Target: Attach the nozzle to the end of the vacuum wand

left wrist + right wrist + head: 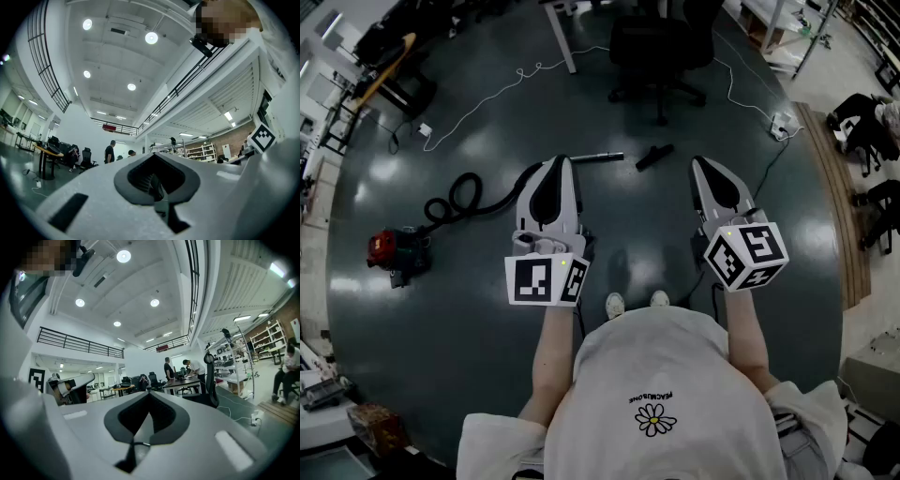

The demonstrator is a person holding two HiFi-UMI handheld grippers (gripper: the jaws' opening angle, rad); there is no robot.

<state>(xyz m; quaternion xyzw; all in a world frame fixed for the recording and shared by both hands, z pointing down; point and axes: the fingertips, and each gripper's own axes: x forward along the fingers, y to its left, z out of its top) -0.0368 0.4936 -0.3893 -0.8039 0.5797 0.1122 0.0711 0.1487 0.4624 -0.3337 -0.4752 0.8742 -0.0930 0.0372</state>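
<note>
Both claws are shut and empty, held out above the floor (469, 328): the left claw (560, 161) and the right claw (701, 161) flank the parts in the upper middle of the head view. The vacuum wand (598, 157) lies left to right just beside the left claw's tip. The black nozzle (654, 157) lies slanted just off the wand's free end, nearer the right claw, which seems better placed to fetch it.

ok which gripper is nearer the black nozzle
Right. In the head view the right gripper shows just right of the nozzle; the left gripper is farther off to its left, beyond the wand.
</note>
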